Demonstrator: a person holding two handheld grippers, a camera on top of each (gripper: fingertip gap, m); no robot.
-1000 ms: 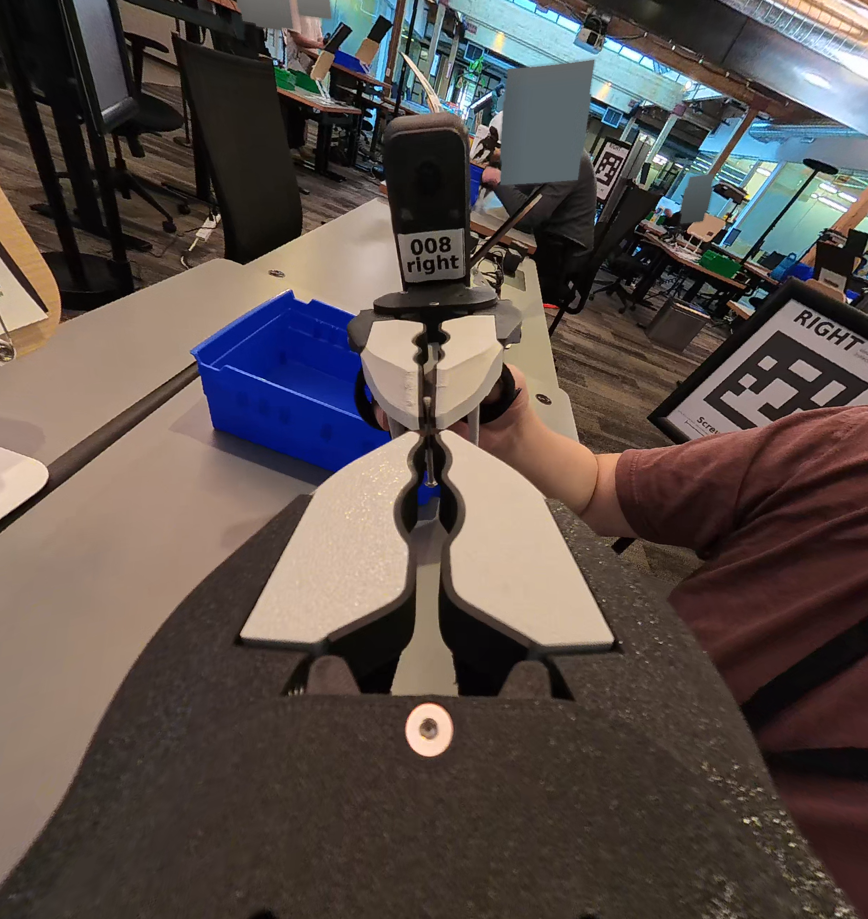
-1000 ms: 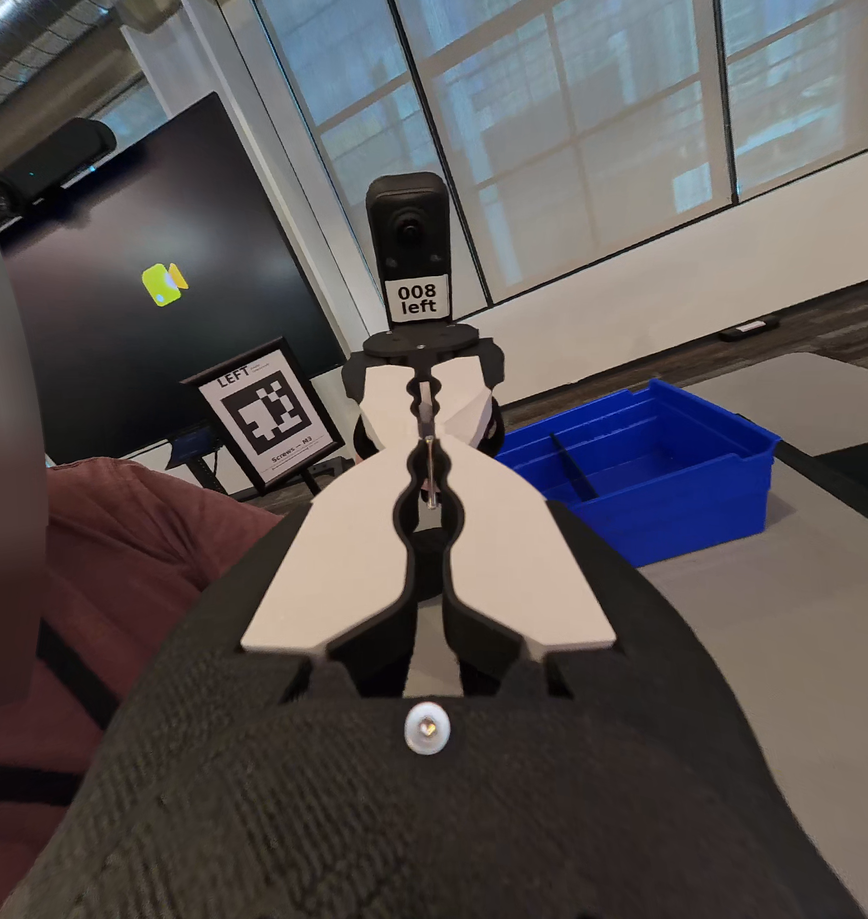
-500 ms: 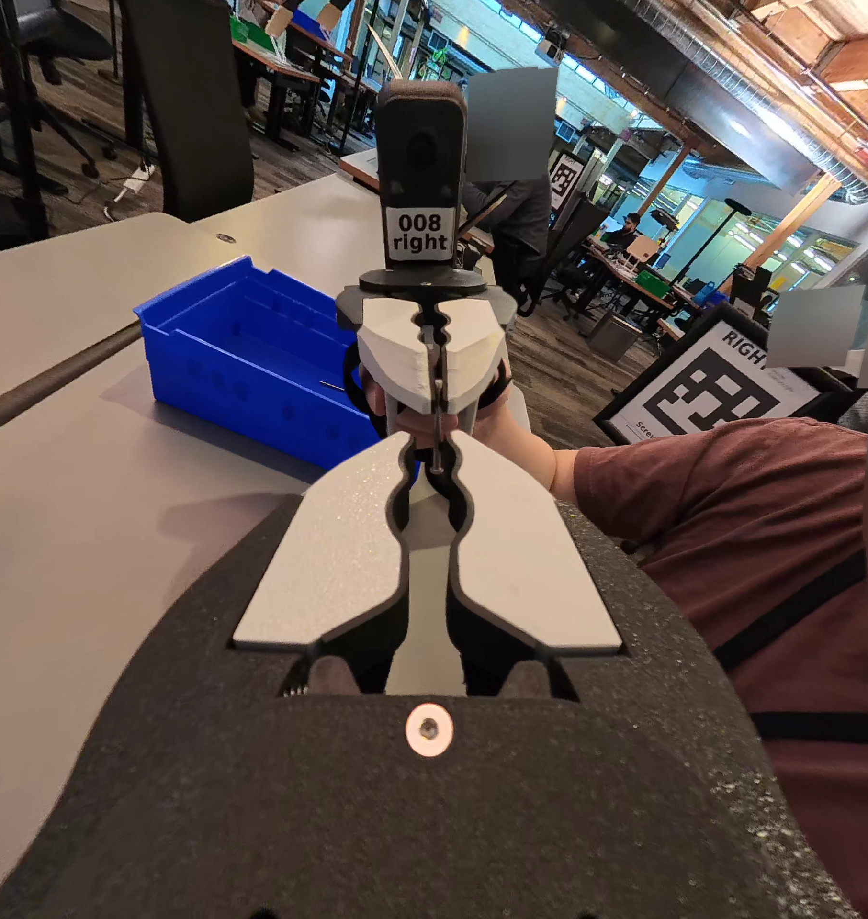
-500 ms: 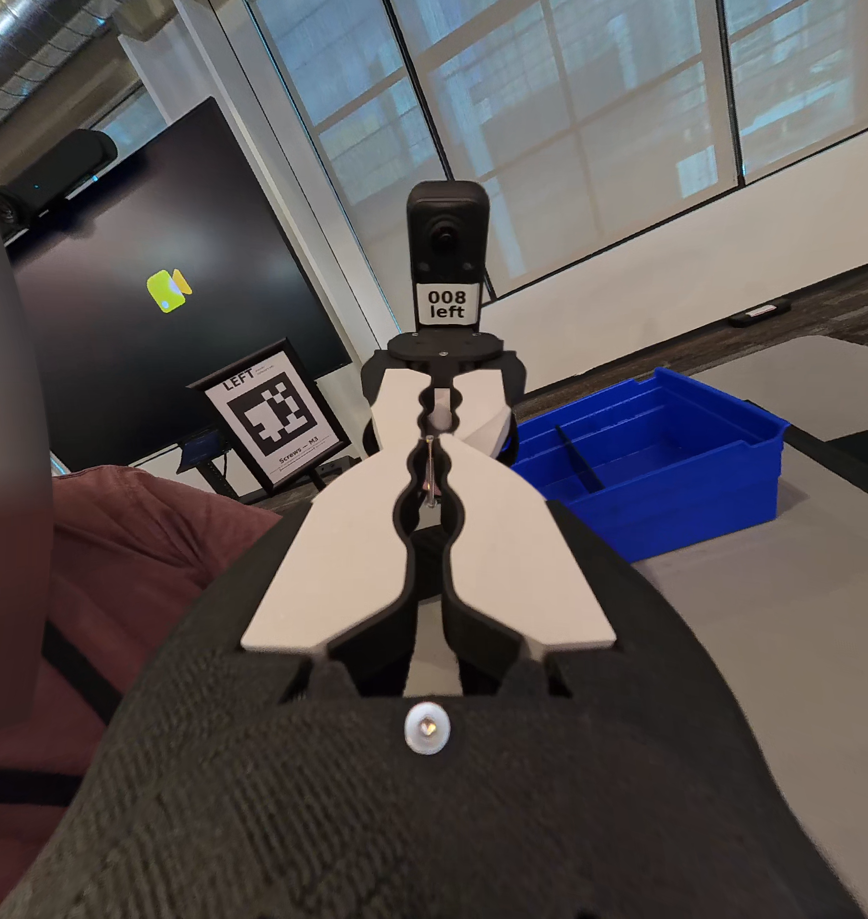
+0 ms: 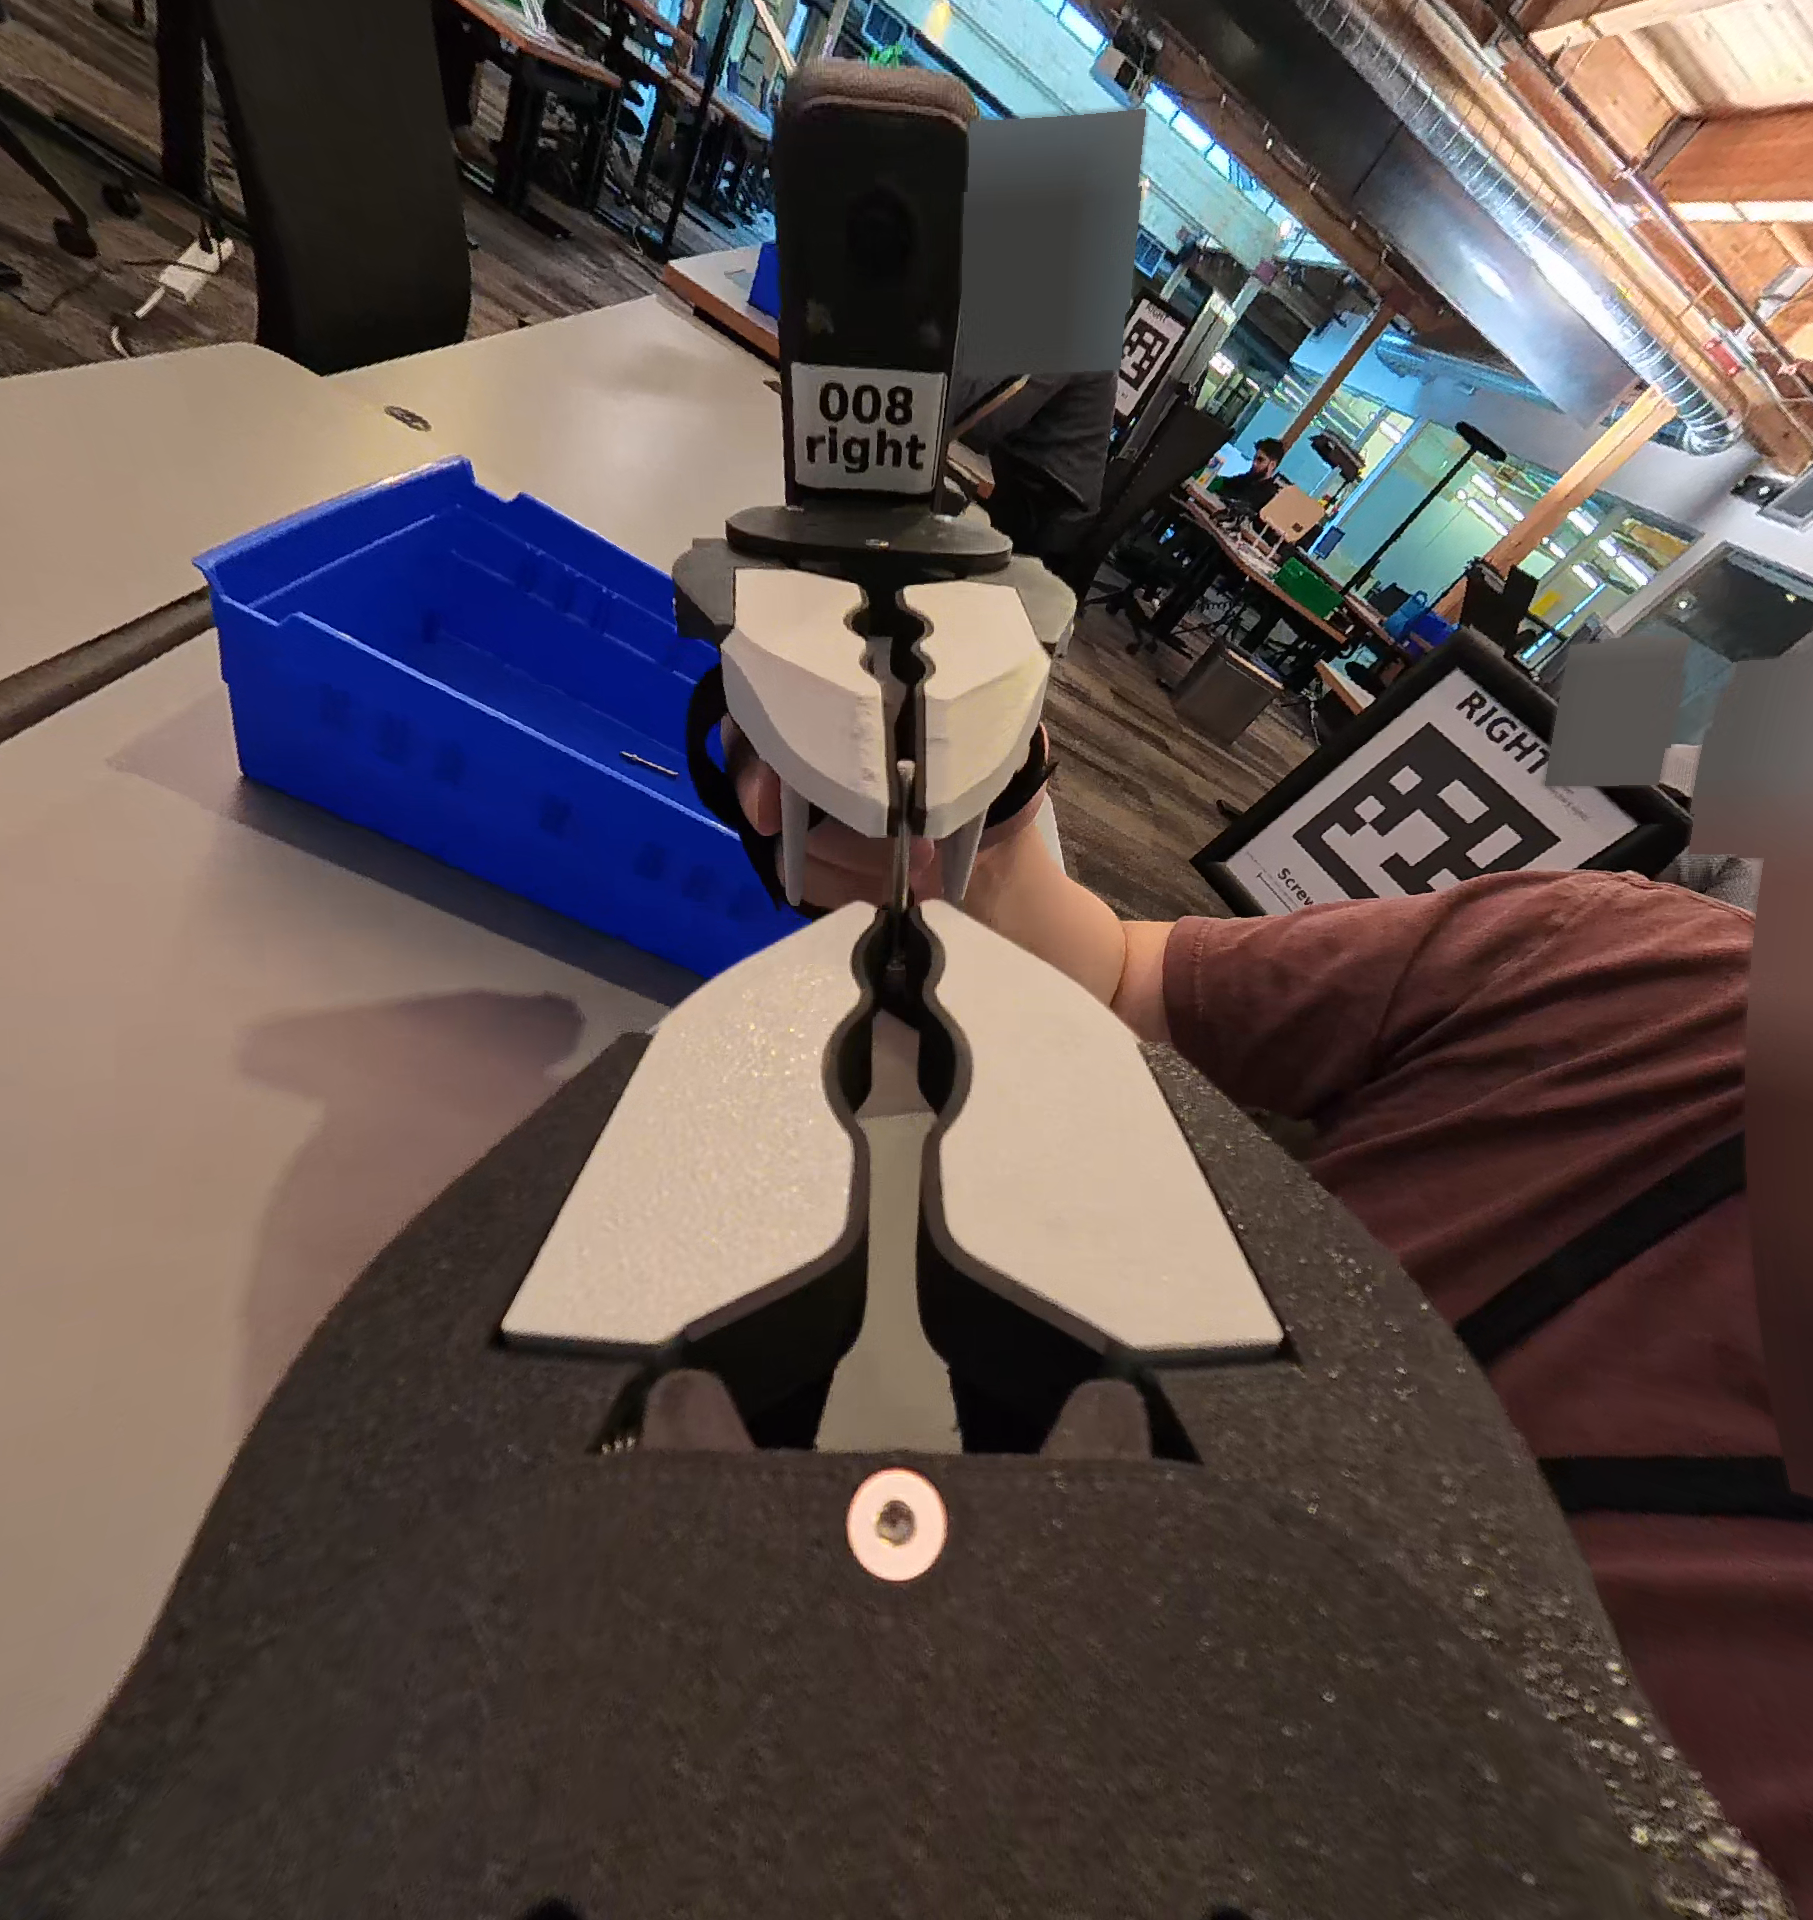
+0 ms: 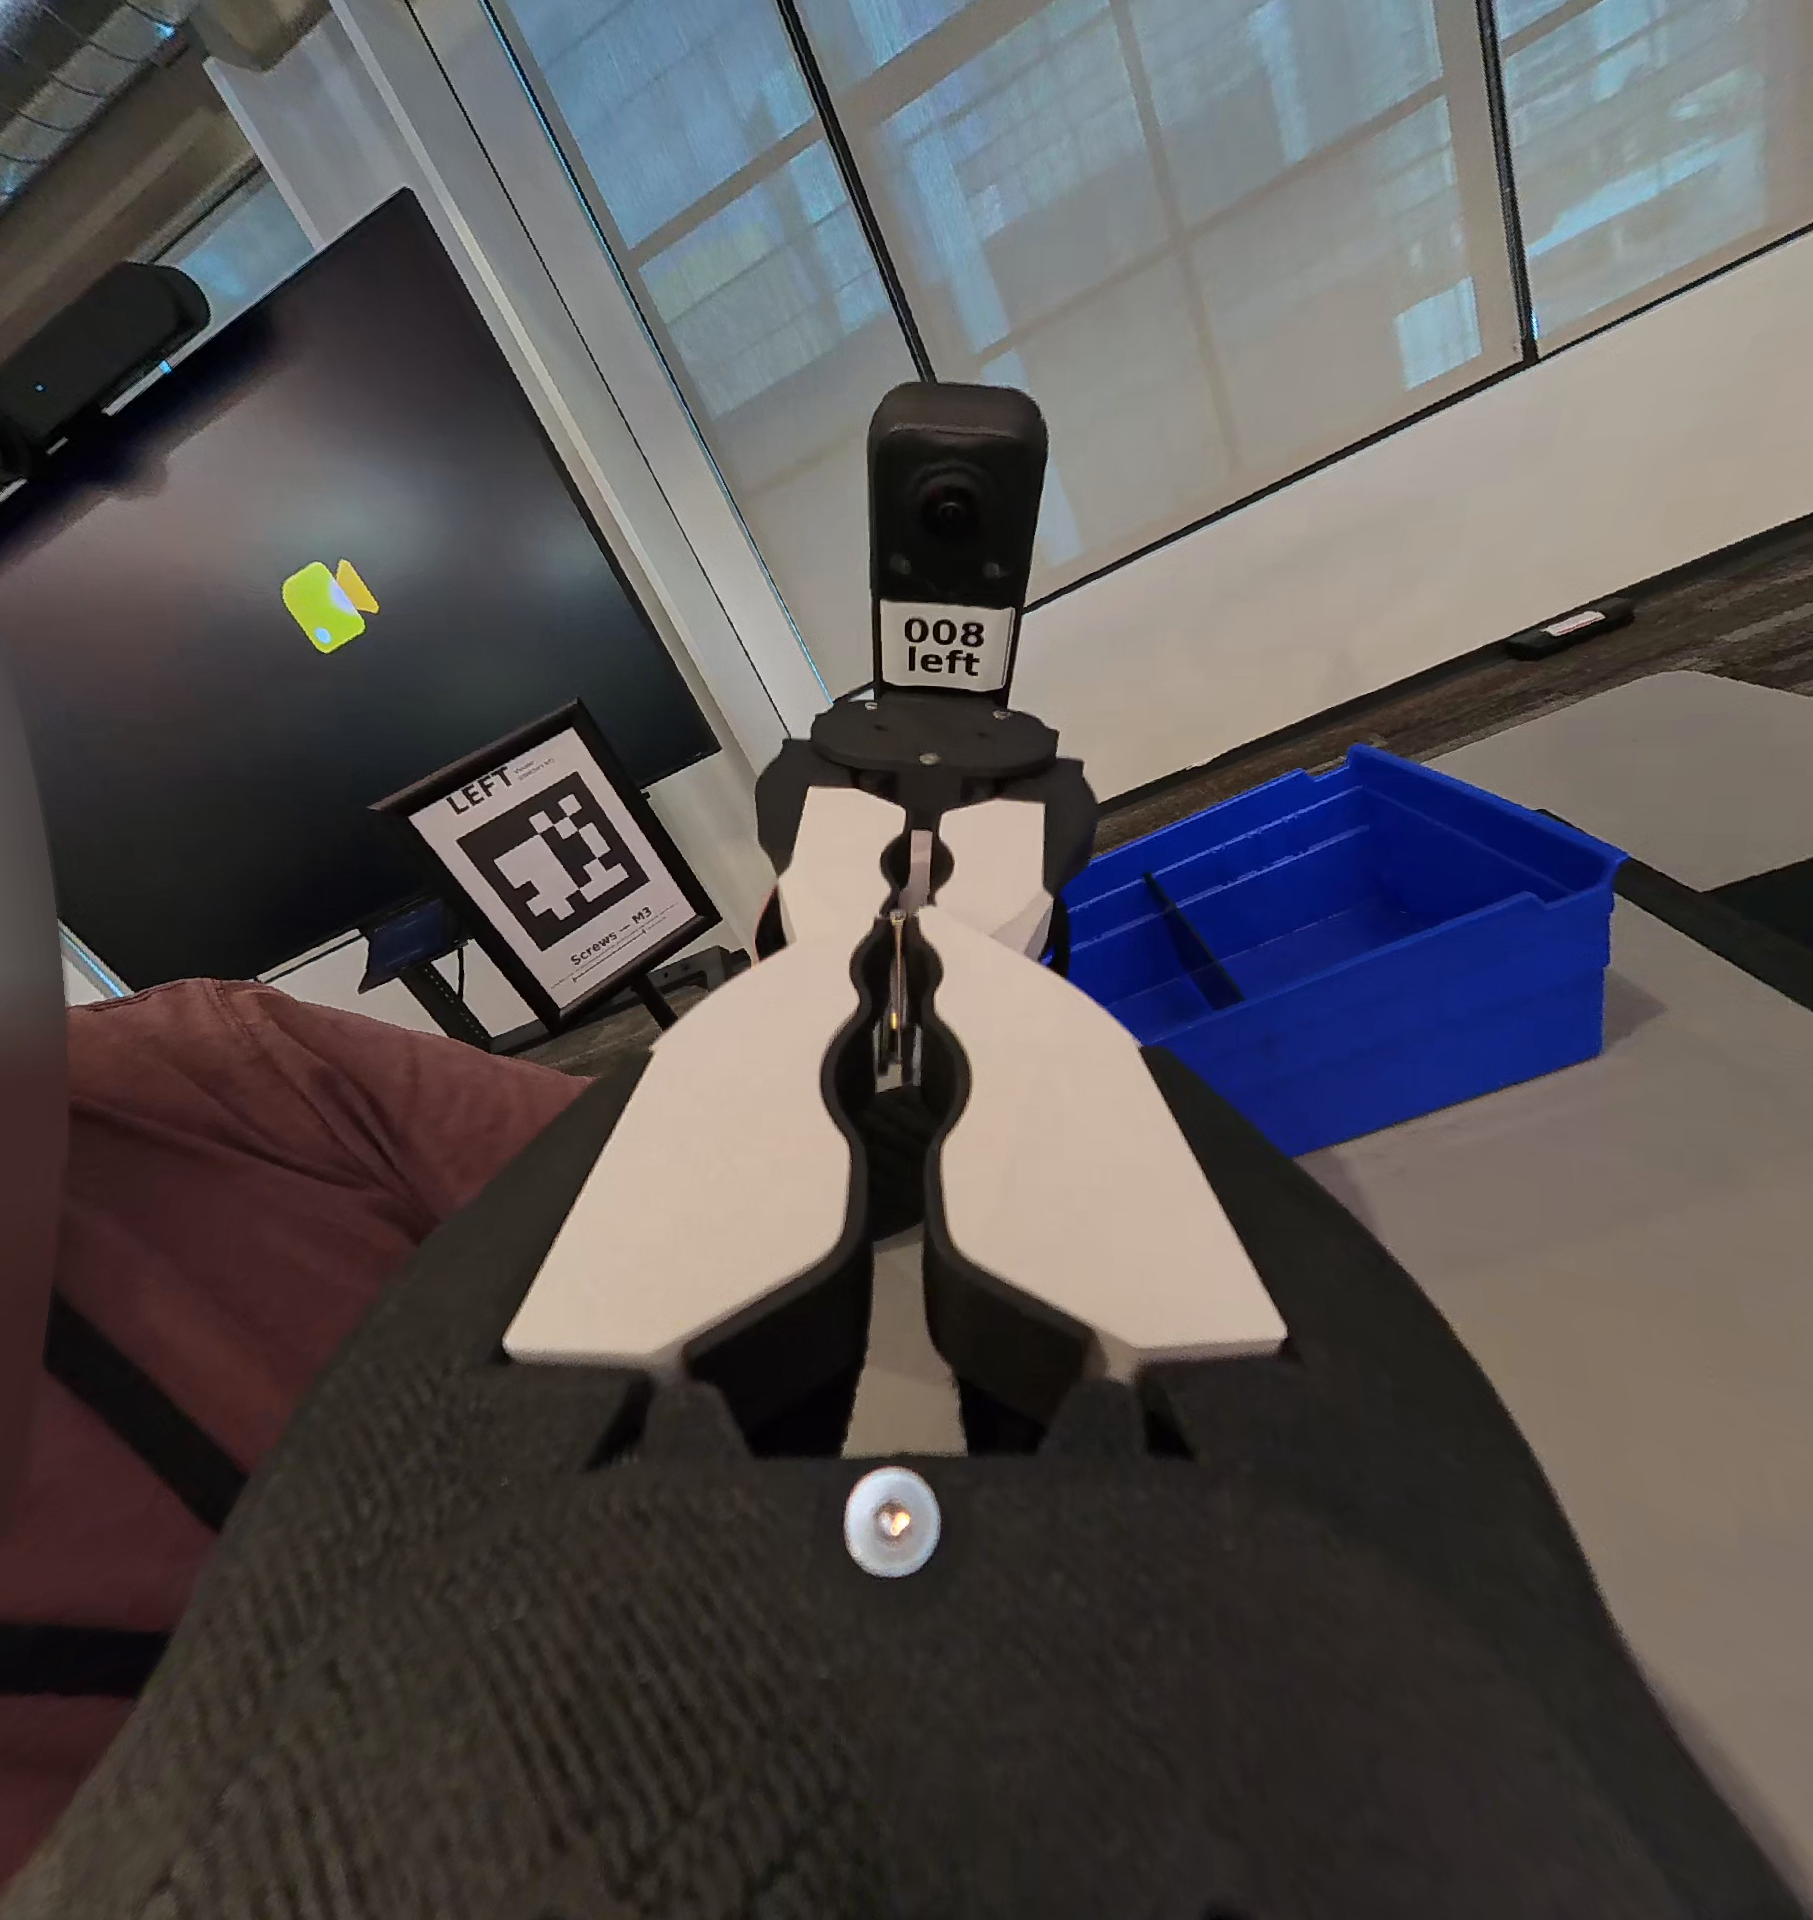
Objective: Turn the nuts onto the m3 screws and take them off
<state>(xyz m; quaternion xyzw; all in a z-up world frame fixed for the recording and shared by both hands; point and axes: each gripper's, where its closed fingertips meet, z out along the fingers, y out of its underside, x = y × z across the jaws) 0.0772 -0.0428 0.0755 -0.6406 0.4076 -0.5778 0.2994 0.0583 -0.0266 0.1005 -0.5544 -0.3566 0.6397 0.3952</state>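
In the left wrist view, my right gripper (image 5: pixel 902 774) faces me, shut on a thin metal screw (image 5: pixel 898 842) that sticks out of its tips towards me. My left gripper (image 5: pixel 897 914) is shut on the near end of that screw, where a small nut (image 5: pixel 893 964) sits just behind the tips. In the right wrist view, the screw (image 6: pixel 894 987) lies along the slot between my right gripper's (image 6: pixel 897 923) fingers. The nut (image 6: pixel 898 918) shows at its far end. The left gripper's tips (image 6: pixel 912 883) are right behind it. Both grippers are held above the grey table (image 5: pixel 154 1039).
A blue divided bin (image 5: pixel 466 675) stands on the table beyond the grippers, with a loose screw (image 5: pixel 647 764) inside; it also shows in the right wrist view (image 6: pixel 1349 935). Framed marker signs (image 5: pixel 1421 810) (image 6: pixel 559 873), a dark screen (image 6: pixel 258 623) and the person's maroon sleeve (image 5: pixel 1453 1039) are nearby. Both grippers' tips are close together, under 4 cm apart.
My left gripper opened briefly half a second ago and has shut again on the screw's end. The right gripper kept its hold on the screw. Both shifted slightly relative to the bin.
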